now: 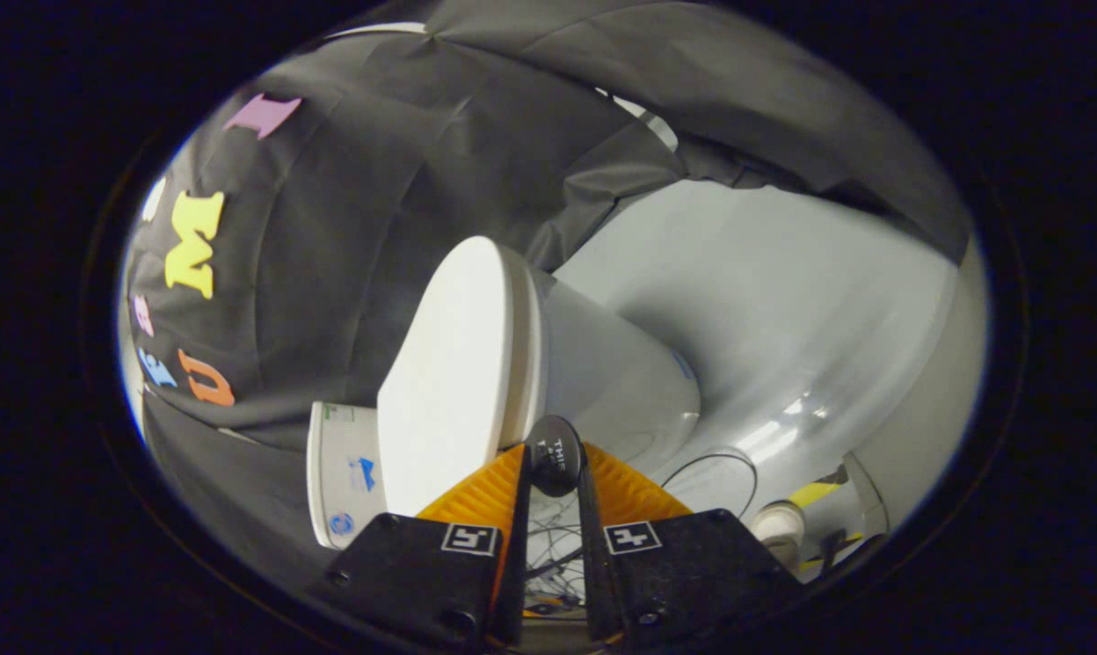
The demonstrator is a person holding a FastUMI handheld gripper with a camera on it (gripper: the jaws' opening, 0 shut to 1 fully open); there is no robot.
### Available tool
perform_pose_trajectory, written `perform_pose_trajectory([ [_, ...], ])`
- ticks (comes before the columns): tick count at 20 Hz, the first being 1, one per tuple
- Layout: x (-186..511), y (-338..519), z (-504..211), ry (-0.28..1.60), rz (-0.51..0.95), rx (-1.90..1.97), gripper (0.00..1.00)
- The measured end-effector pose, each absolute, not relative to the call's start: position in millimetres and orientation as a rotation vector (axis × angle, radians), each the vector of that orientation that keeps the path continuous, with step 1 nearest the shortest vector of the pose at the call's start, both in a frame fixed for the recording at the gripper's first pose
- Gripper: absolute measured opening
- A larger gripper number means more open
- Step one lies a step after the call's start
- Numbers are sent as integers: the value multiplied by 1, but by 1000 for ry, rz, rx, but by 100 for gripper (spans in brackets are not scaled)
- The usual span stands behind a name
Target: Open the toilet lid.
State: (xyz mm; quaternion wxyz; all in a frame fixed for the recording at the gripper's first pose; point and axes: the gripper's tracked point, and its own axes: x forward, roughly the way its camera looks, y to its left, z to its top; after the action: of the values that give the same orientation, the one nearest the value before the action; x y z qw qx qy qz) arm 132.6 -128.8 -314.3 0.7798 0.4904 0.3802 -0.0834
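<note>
In the gripper view, the gripper (pixel 555 468) has its two fingers drawn narrow, both pressing on a small dark oval tab (pixel 554 455) held between their tips. The tab sits at the front edge of the white toilet lid (pixel 453 373), which stretches away just ahead of the fingers. The lid lies close against the toilet bowl (pixel 617 373). Thin cables (pixel 703 464) trail over the pale floor (pixel 785 300) beyond the bowl.
</note>
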Motion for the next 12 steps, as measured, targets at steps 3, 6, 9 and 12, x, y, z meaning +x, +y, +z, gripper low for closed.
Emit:
perform_pose_trajectory([
  [3,133,-133,-315,800,-192,1117,21],
  [6,135,-134,-315,783,-207,1163,17],
  [9,140,-132,-314,784,-221,1188,16],
  [12,140,-130,-312,787,-248,1144,13],
])
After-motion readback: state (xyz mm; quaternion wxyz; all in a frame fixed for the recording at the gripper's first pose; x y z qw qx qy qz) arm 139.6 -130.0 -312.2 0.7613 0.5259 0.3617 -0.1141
